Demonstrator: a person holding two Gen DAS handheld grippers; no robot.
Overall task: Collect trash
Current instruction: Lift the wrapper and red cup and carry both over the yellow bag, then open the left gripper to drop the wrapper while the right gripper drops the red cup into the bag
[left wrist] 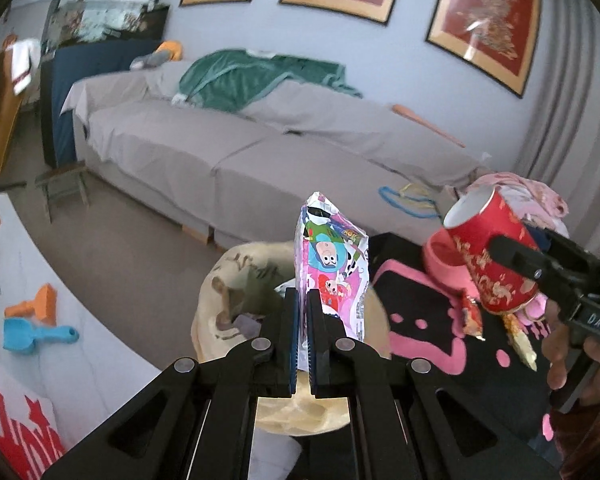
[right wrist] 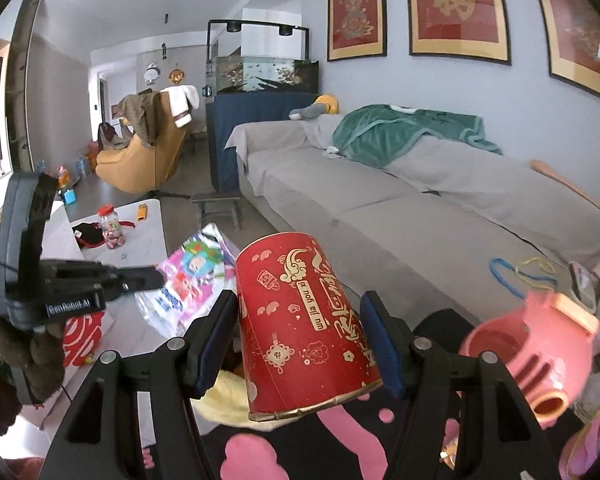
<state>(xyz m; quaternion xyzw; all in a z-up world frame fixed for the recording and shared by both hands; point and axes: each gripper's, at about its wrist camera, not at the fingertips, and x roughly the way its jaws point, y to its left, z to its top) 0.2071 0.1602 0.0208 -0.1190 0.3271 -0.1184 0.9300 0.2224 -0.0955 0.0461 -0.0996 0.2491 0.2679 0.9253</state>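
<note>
Left tool [left wrist: 304, 312] is pinching a light, crinkly snack wrapper [left wrist: 334, 264] by its edge; right tool [right wrist: 300, 332] is squeezing a crushable red paper cup [right wrist: 300, 328] mid-wall

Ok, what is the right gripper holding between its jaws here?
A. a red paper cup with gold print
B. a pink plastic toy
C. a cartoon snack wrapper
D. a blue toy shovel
A: in the right wrist view the right gripper has its jaws clamped on either side of the red paper cup.
</note>
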